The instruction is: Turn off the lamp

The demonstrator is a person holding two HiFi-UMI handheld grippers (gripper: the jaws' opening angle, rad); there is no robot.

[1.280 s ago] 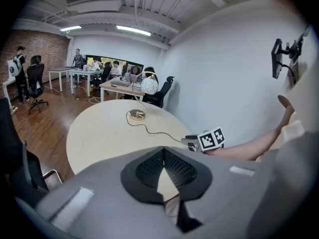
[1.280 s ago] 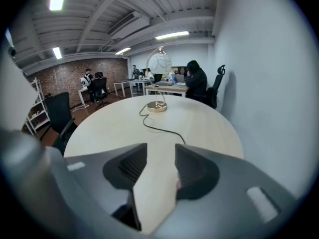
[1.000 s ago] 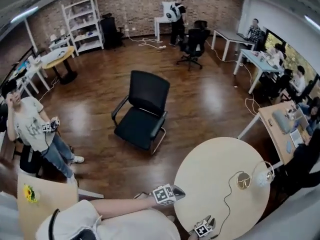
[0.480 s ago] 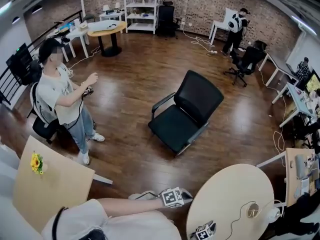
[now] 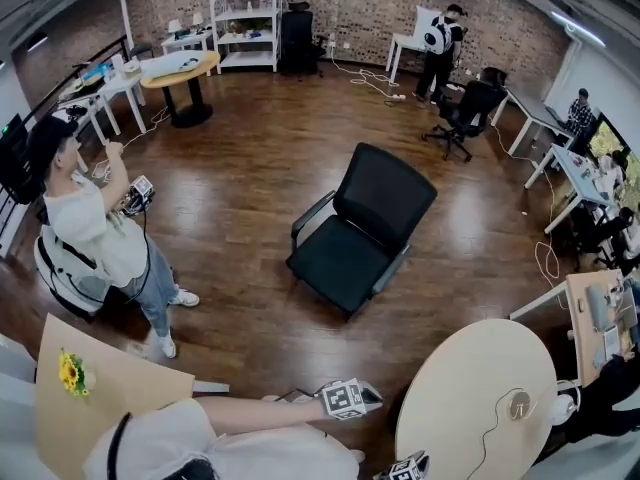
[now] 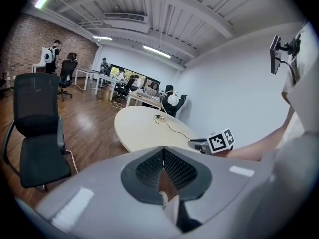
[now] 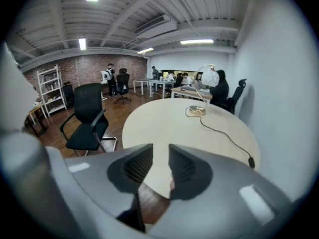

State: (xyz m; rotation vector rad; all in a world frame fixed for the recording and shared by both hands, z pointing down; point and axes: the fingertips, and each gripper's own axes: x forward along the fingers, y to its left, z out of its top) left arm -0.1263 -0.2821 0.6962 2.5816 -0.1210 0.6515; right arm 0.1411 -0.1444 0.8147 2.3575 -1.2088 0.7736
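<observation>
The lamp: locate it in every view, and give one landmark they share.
Head view: lower right, lamp on the round table near its right edge.
Left gripper view: lamp just above centre, at the table's far end.
Right gripper view: lamp upper right of centre, across the table.
Shared landmark: the black chair.

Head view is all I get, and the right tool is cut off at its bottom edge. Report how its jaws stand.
Observer: The right tool has just been closing its jaws. They stand apart with nothing between them, aimed across the round table.
Operator: Now the left tool.
Observer: Its jaws meet at the tips and hold nothing.
Operator: Describe the lamp and its cord.
Observer: The lamp stands at the table's far side. Its cord runs from the base toward the wall side and bears a dark block near the table's edge.
</observation>
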